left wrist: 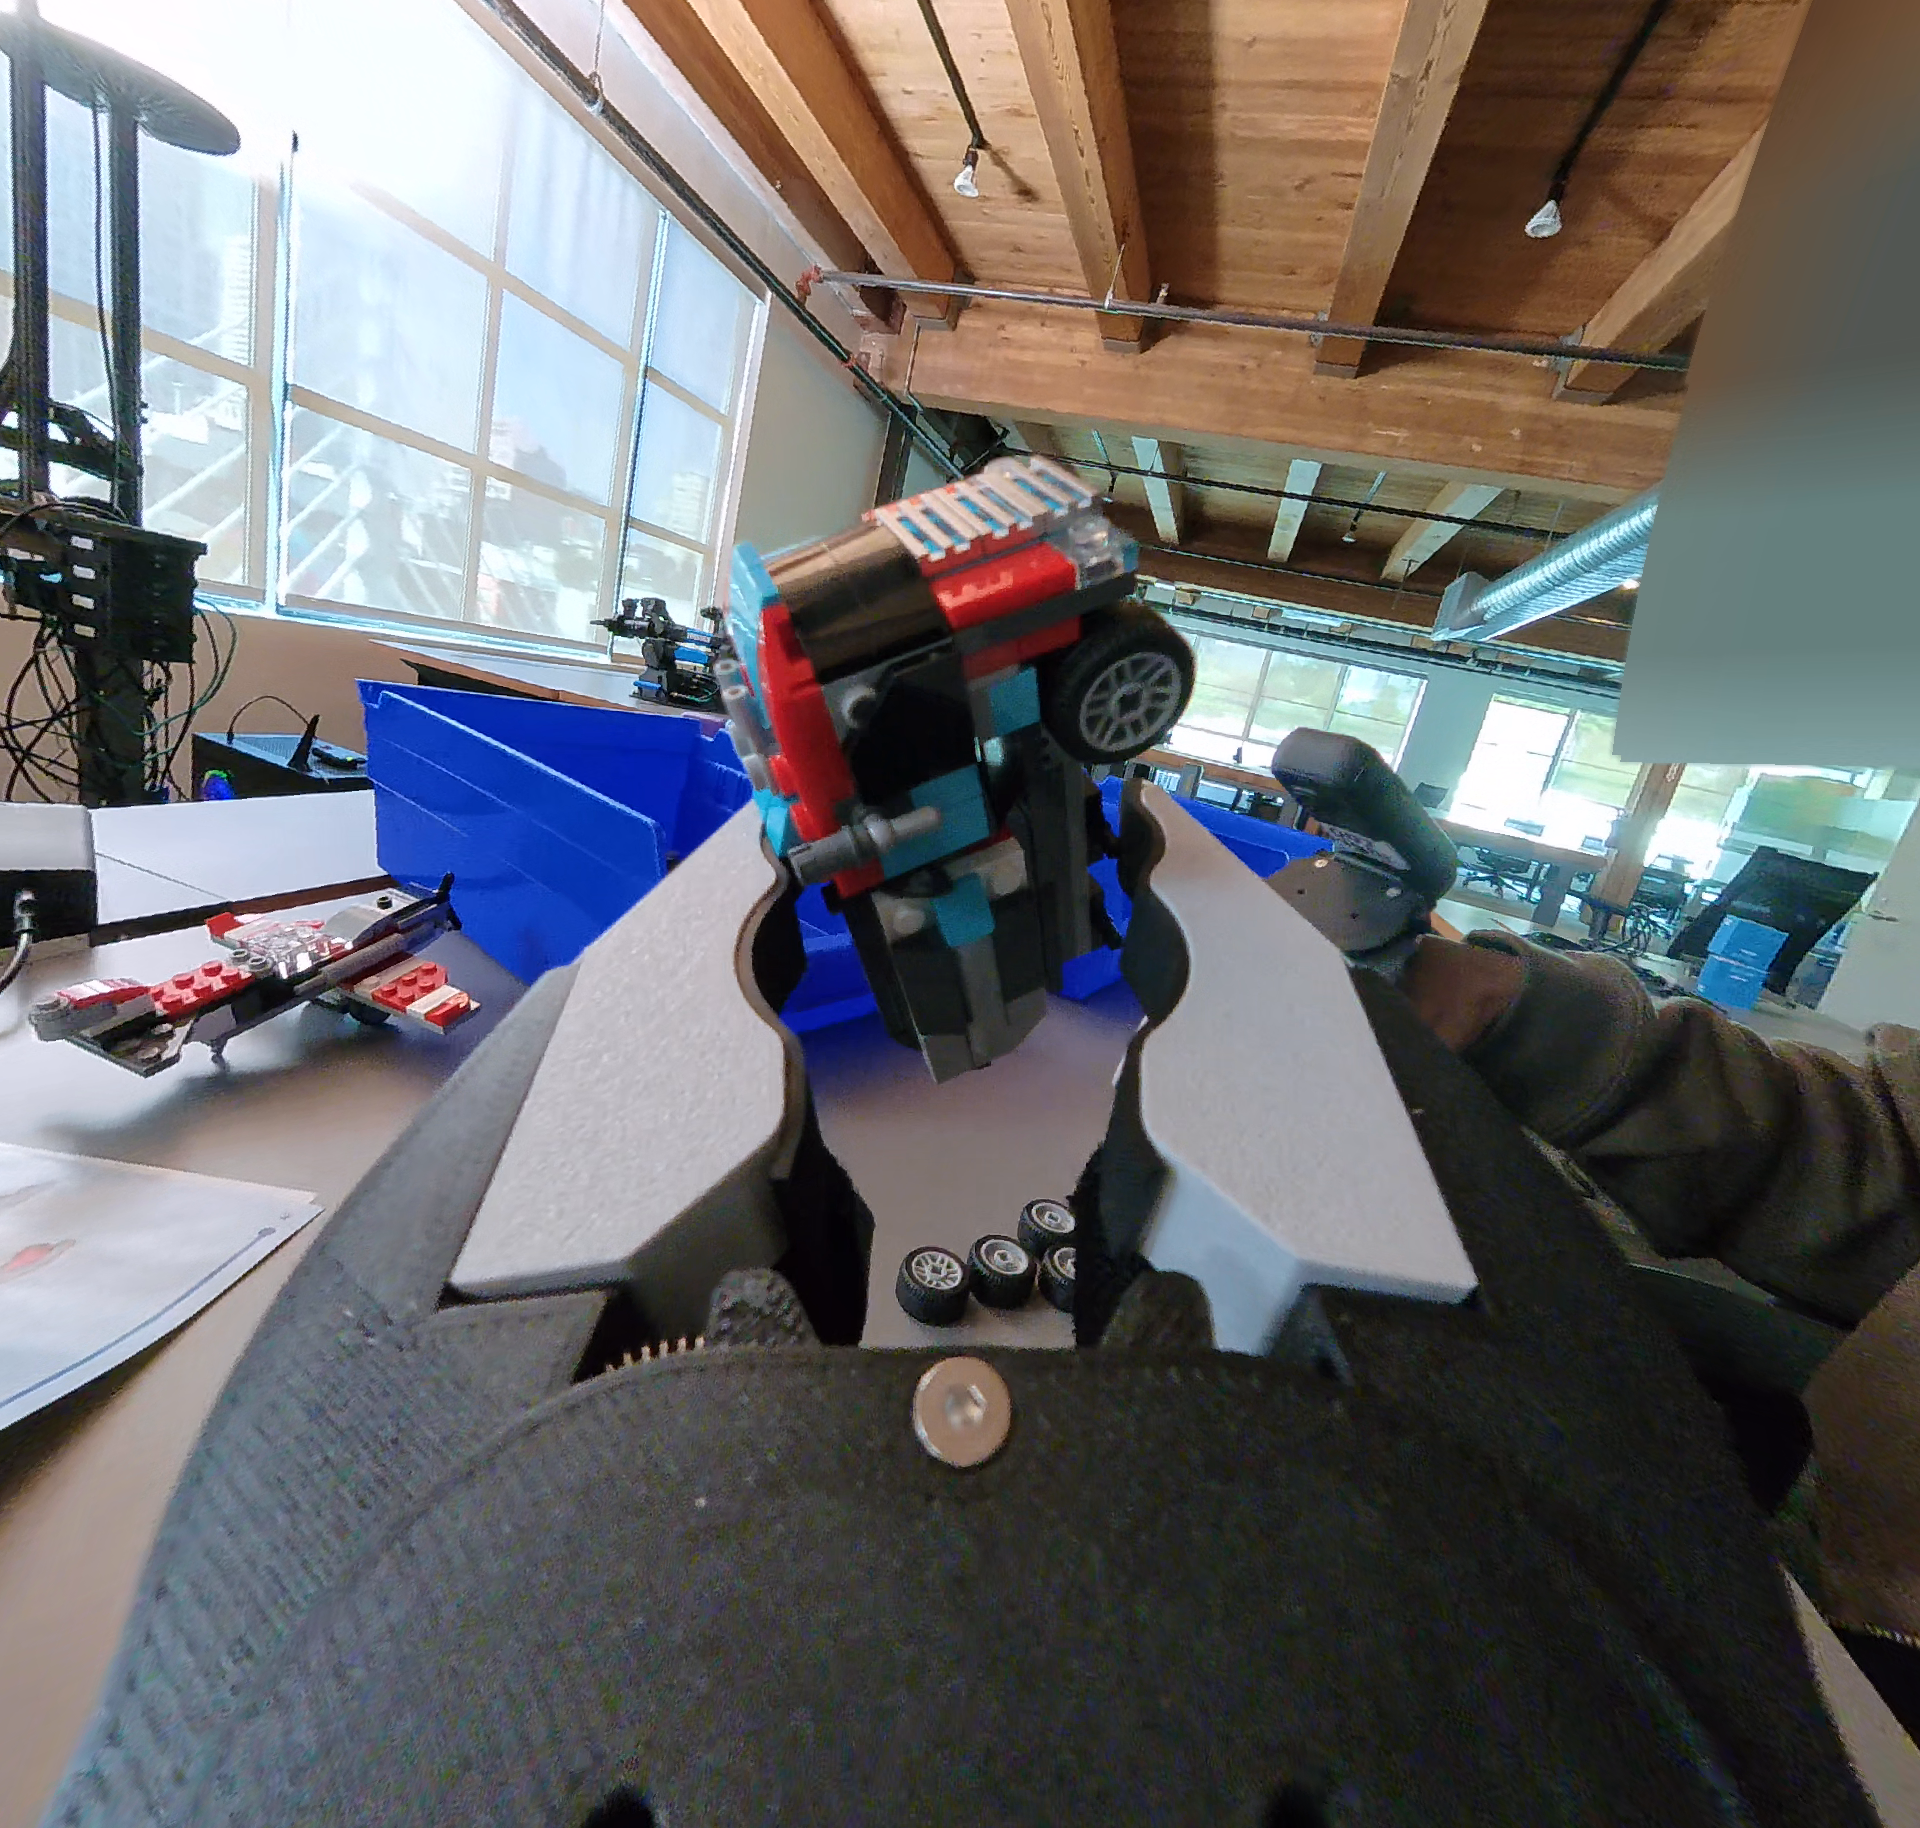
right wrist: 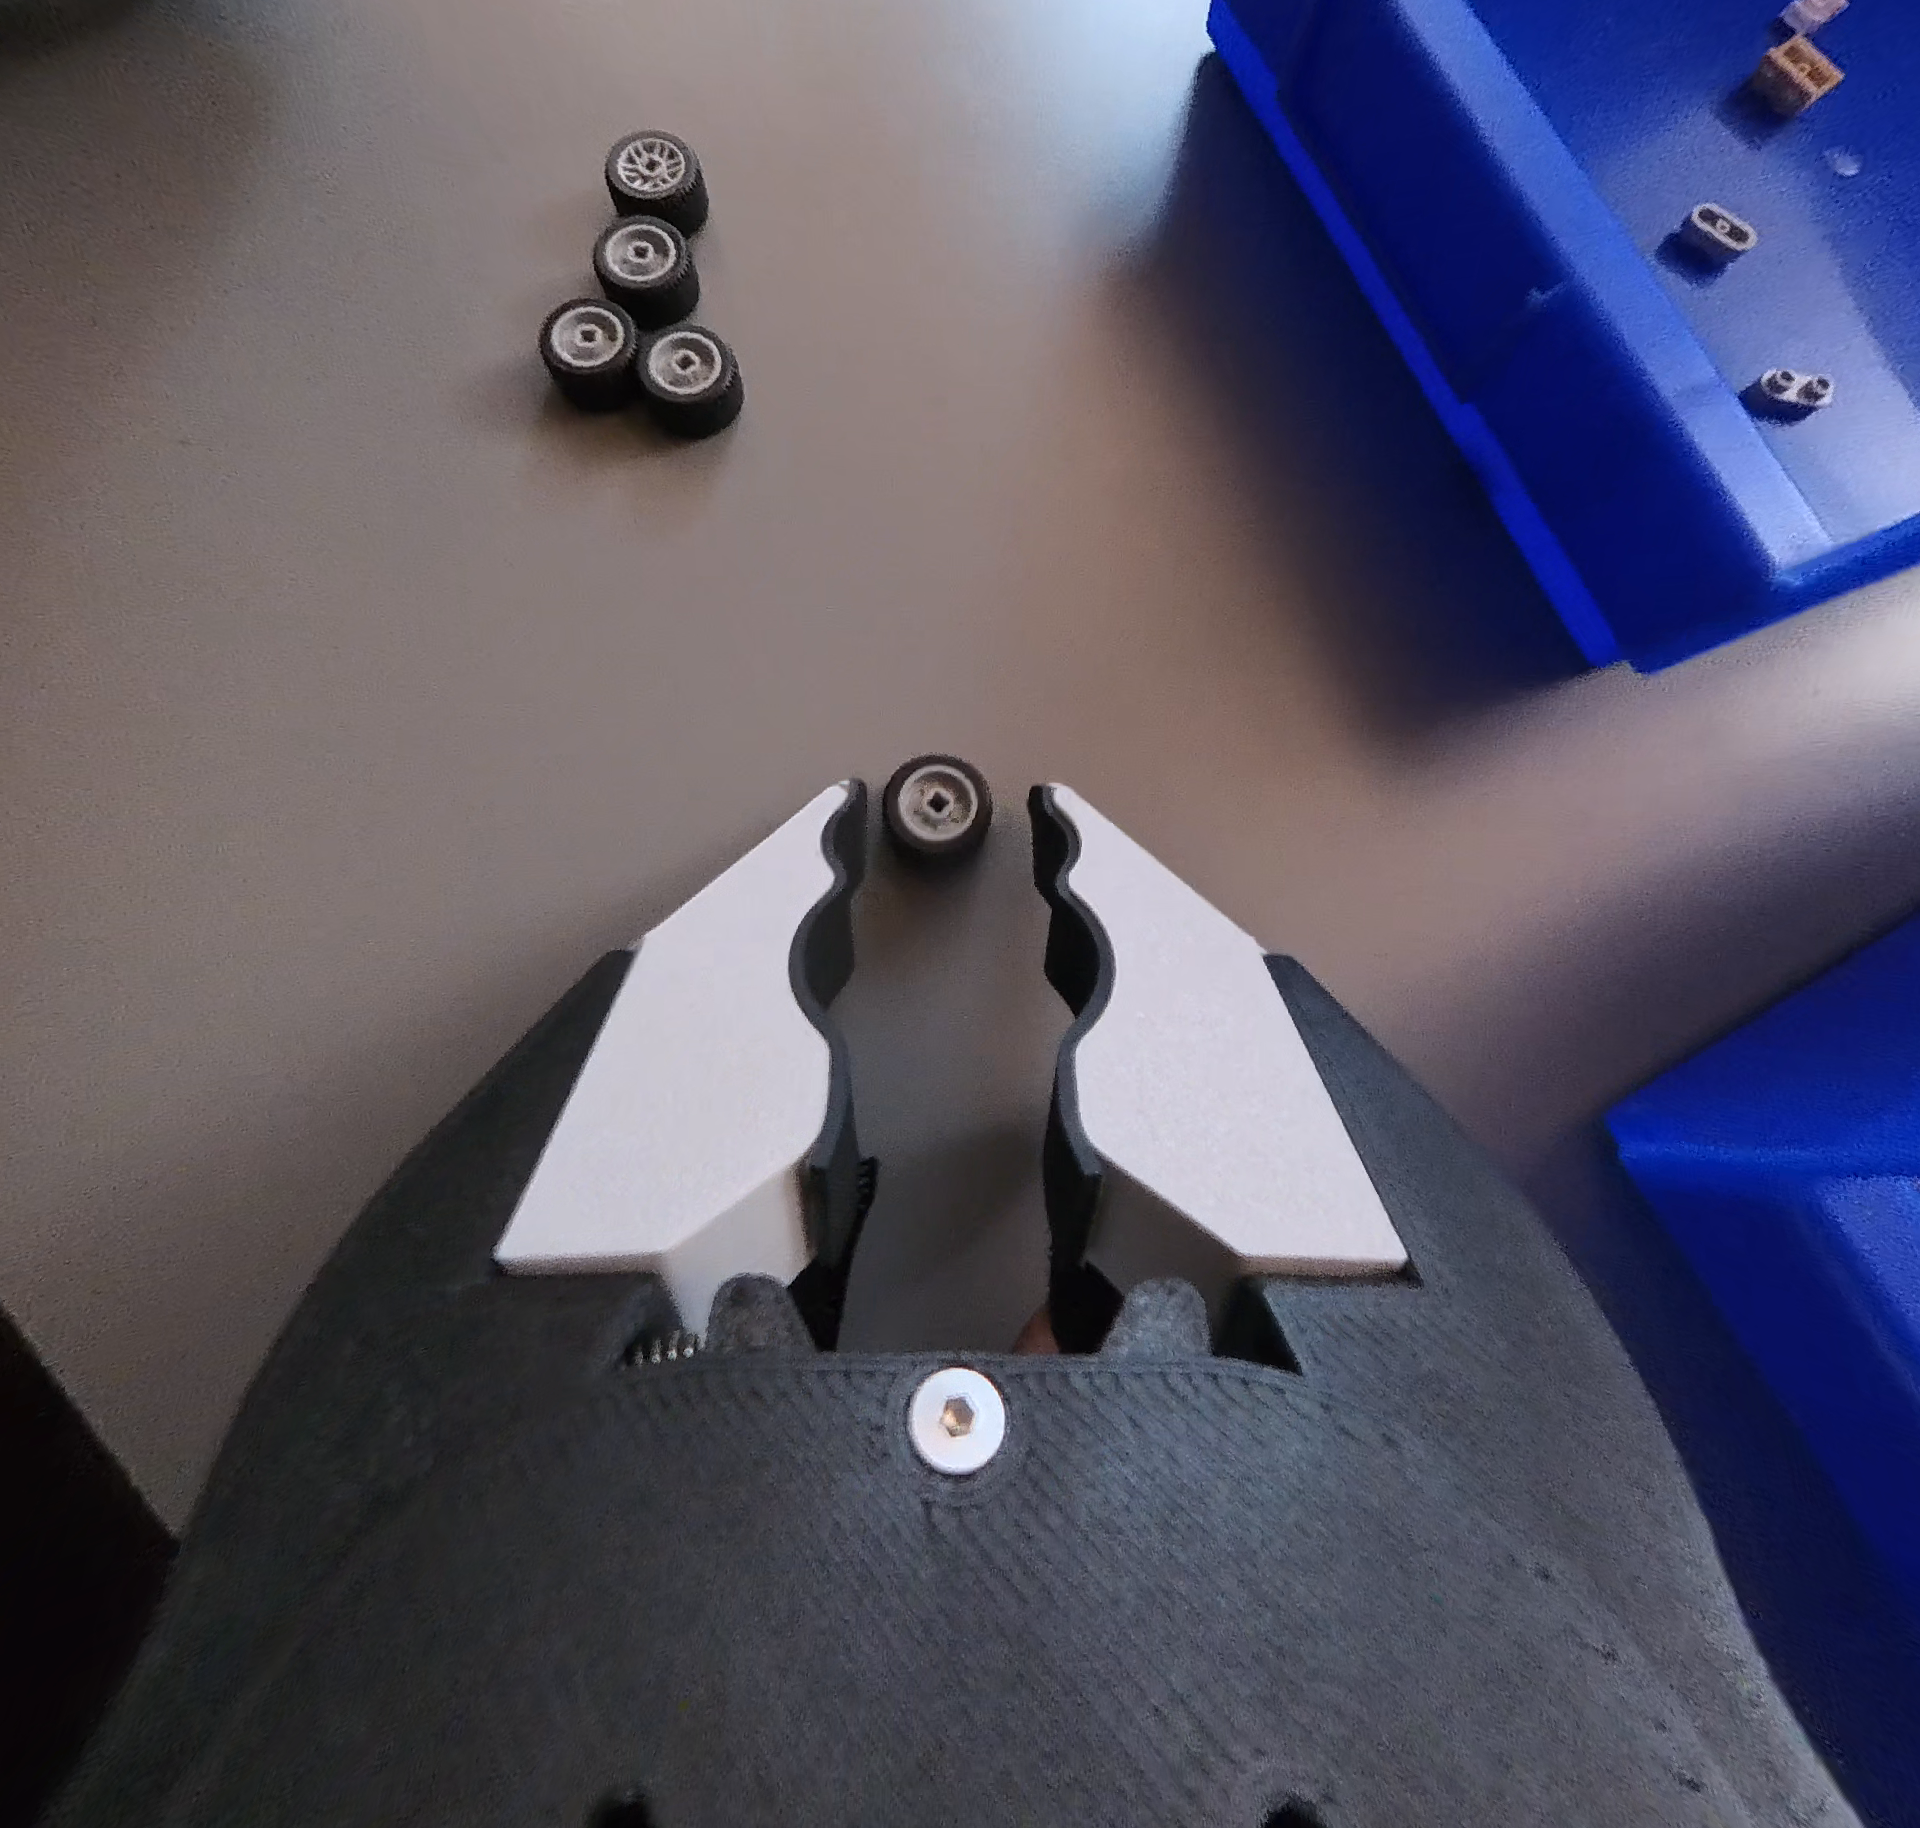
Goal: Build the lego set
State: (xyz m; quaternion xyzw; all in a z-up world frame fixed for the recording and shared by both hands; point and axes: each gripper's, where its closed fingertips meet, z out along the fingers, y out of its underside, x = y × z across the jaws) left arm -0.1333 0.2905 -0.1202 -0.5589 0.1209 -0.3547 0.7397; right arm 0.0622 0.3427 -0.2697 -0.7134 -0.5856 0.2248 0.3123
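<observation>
Left gripper [left wrist: 961,843]: jaws clamped on red, teal and black brick-built toy truck [left wrist: 935,739], held upright between pads.
Right gripper [right wrist: 948,812]: jaws apart; small black rubber wheel [right wrist: 937,808] between tips, untouched, on grey table [right wrist: 312,635]. Four more wheels [right wrist: 639,298] well ahead, left.

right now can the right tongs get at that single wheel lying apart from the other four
Probably yes: the single wheel lies flat on the table between the open right tongs, a gap either side and nothing in the way.
</observation>
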